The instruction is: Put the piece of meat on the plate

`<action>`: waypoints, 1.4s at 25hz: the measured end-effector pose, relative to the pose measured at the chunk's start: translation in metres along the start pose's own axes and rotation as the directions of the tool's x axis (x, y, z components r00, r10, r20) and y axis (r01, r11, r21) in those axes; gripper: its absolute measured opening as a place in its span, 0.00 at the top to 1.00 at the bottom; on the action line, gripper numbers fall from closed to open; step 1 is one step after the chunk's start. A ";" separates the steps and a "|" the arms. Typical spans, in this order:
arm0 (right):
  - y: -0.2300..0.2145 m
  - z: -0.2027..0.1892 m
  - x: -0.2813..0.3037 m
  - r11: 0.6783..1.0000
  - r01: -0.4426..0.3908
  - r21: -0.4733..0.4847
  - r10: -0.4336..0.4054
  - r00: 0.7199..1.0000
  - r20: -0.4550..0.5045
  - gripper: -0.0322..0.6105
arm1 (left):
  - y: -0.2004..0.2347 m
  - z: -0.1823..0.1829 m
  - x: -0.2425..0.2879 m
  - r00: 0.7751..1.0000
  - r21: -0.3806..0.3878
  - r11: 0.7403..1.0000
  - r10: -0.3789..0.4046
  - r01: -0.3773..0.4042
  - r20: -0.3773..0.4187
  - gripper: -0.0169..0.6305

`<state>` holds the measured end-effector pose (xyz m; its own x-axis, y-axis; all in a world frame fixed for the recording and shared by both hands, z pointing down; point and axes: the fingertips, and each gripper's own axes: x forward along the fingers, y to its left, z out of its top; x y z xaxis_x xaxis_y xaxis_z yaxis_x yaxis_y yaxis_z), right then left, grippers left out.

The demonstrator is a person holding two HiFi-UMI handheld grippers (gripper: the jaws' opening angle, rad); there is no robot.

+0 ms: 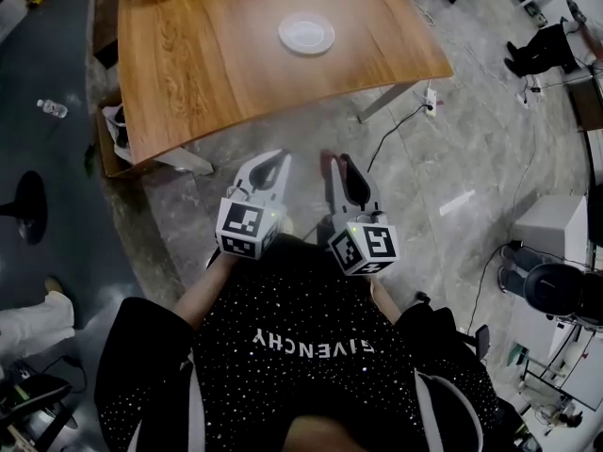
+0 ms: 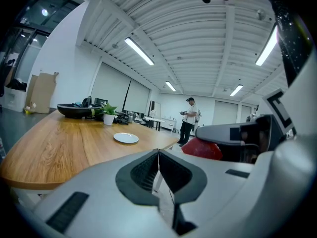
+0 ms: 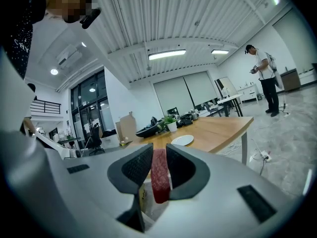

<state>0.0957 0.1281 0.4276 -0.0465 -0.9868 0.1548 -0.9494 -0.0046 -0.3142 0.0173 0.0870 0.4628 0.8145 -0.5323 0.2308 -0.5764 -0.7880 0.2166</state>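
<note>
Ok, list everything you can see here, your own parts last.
table: one, brown wood, ahead of the claws
plate: one, white, on the table
bowl: one, dark, far end of the table
plant: one, green in a white pot, beside the bowl
cardboard: one, brown, leaning by the wall
bottle: one, clear, on the floor left of the table
cable: one, dark, on the floor by a table leg
person: one, white top, standing far off
meat: one, red, in the right claw
left claw: one, grey, shut, empty
right claw: one, grey, shut on the meat
</note>
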 end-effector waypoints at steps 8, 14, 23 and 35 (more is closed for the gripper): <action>-0.014 0.012 0.049 1.000 0.018 -0.018 -0.018 1.000 -0.001 0.81 | 0.034 0.022 0.042 1.000 0.002 1.000 -0.015 0.015 0.011 0.95; -0.027 0.031 0.101 0.999 0.045 -0.017 -0.045 0.999 -0.004 0.81 | 0.069 0.050 0.086 0.999 0.007 0.999 -0.039 0.039 0.011 0.95; -0.038 0.052 0.177 0.996 0.089 -0.006 -0.090 0.996 -0.019 0.81 | 0.131 0.084 0.141 0.998 -0.025 0.998 -0.059 0.059 0.001 0.95; -0.049 0.076 0.254 0.998 0.061 0.000 -0.061 0.998 -0.016 0.81 | 0.187 0.090 0.169 1.000 -0.090 0.996 -0.012 0.010 -0.025 0.95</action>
<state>0.1535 -0.1341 0.4112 0.0067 -0.9821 0.1885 -0.9505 -0.0648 -0.3039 0.0530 -0.1786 0.4566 0.8195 -0.5149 0.2514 -0.5719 -0.7622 0.3032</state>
